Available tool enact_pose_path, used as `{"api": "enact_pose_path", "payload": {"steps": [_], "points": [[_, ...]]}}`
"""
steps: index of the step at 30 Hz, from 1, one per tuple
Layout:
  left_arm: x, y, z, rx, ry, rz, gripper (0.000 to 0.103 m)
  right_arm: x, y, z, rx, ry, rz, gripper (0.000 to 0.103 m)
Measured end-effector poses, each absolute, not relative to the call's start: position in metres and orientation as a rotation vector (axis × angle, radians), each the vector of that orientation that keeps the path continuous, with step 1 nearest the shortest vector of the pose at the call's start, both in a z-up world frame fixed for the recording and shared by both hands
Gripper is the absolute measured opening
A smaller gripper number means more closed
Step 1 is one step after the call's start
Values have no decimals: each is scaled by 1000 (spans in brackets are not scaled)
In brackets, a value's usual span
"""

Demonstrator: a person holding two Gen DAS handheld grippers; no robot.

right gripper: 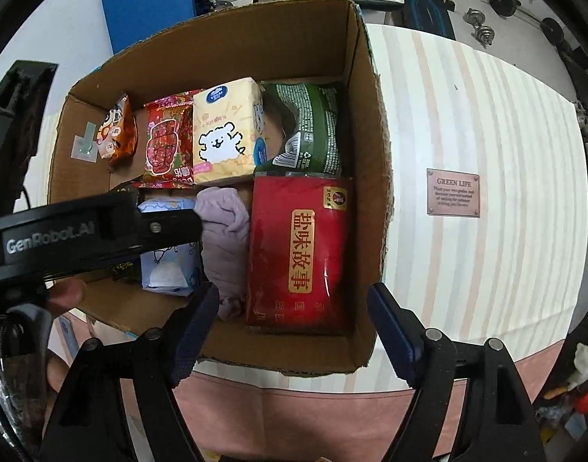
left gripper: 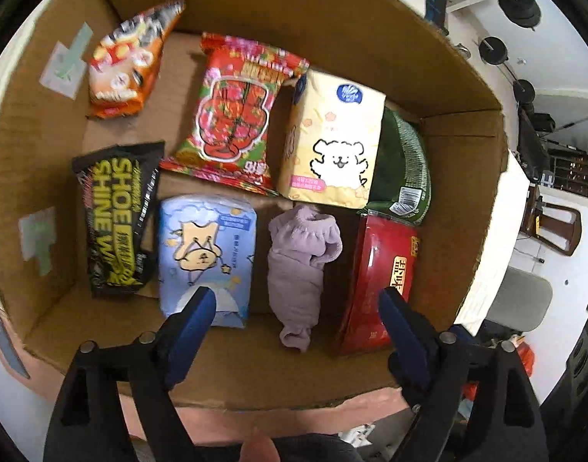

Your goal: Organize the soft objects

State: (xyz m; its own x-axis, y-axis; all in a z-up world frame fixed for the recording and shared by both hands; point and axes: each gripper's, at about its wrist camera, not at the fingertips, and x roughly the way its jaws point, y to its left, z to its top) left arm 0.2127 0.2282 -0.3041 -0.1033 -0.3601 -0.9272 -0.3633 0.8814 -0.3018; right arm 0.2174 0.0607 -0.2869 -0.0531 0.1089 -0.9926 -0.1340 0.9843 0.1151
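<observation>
An open cardboard box [left gripper: 255,369] [right gripper: 375,177] holds soft packs. A rolled lilac sock [left gripper: 299,265] [right gripper: 224,238] lies in the front middle, between a blue tissue pack [left gripper: 205,250] [right gripper: 167,265] and a red pouch [left gripper: 382,269] [right gripper: 298,254]. Behind stand a yellow tissue pack [left gripper: 332,142] [right gripper: 224,134], a red snack bag [left gripper: 232,115] [right gripper: 167,142], a green bag [left gripper: 401,169] [right gripper: 313,127], an orange bag [left gripper: 128,65] [right gripper: 117,134] and a black wipes pack [left gripper: 113,219]. My left gripper [left gripper: 296,302] is open and empty above the sock. My right gripper [right gripper: 294,298] is open and empty over the box's near edge.
The box stands on a striped white table [right gripper: 486,192] with a small brown plaque [right gripper: 453,192]. The left gripper's black body [right gripper: 82,231] reaches over the box's left side in the right wrist view. A blue board [right gripper: 147,4] lies behind the box.
</observation>
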Motion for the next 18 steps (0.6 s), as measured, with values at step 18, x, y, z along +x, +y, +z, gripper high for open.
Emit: {"api": "enact_pose_path", "payload": {"steps": [18], "points": [[167,239,-221,-209,1401,196,101,202,55,-243,-71,1481,167,103]]}}
